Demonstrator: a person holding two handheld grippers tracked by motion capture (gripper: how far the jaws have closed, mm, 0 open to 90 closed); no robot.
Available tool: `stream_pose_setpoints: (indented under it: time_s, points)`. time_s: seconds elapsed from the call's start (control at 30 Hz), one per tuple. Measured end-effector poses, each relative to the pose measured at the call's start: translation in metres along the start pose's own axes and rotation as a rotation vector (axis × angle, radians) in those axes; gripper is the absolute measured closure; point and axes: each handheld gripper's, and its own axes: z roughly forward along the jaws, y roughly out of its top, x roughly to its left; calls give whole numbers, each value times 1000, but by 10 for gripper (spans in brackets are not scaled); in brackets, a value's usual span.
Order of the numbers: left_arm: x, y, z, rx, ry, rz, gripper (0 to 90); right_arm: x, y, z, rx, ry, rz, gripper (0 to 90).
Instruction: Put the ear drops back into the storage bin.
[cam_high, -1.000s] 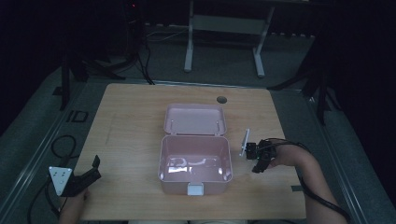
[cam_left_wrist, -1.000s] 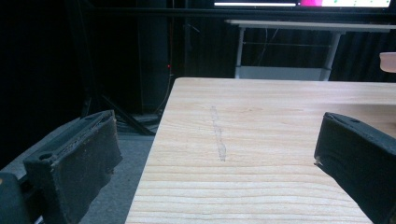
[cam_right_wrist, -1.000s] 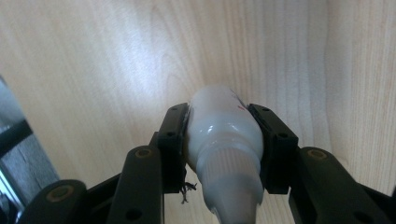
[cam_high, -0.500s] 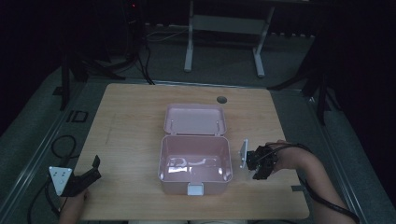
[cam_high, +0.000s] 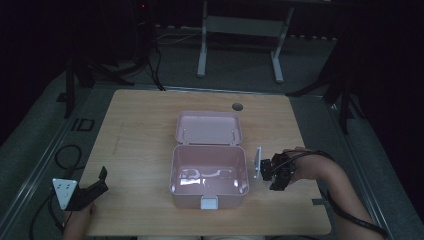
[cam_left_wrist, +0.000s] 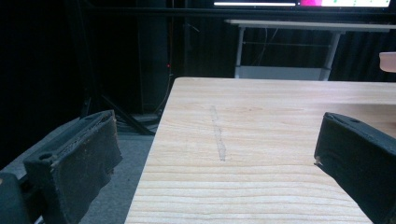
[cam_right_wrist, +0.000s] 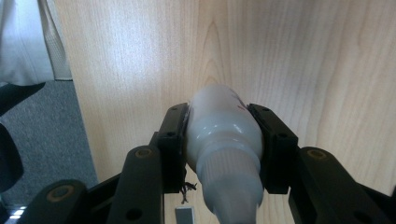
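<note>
While right tongs clamp a white squeeze bottle, left tongs gape idle; next: place in pink box.

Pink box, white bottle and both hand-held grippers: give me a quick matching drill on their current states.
Things:
1. pink box
2. white bottle
3. left hand-held gripper
4. right hand-held gripper

States:
A. jaws apart, nothing between them
B. lid open
C. clamped between two black jaws
D. shut on a thing above the table

Pairs: 1-B, 2-C, 3-A, 4-D
</note>
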Motion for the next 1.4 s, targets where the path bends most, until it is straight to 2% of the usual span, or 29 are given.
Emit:
stream_pose_setpoints:
  time_s: [0.27, 0.53, 0.83, 0.97, 1.17, 1.4]
  points:
    - [0, 0, 0, 2, 2, 1, 4, 2, 5, -21, -16, -11, 14, 595]
    - [0, 0, 0, 2, 2, 1, 4, 2, 12, -38, -7, -24, 28, 595]
    - [0, 0, 0, 2, 2, -1, 4, 2, 23, -69, -45, -71, 19, 596]
    - [0, 0, 0, 1, 1, -1, 4, 1, 29, -76, -43, -80, 16, 595]
    - [0, 0, 0, 2, 0, -2, 4, -3, 37, -82, -49, -77, 40, 595]
    - [0, 0, 0, 1, 0, -2, 4, -2, 51, -86, -64, -85, 10, 595]
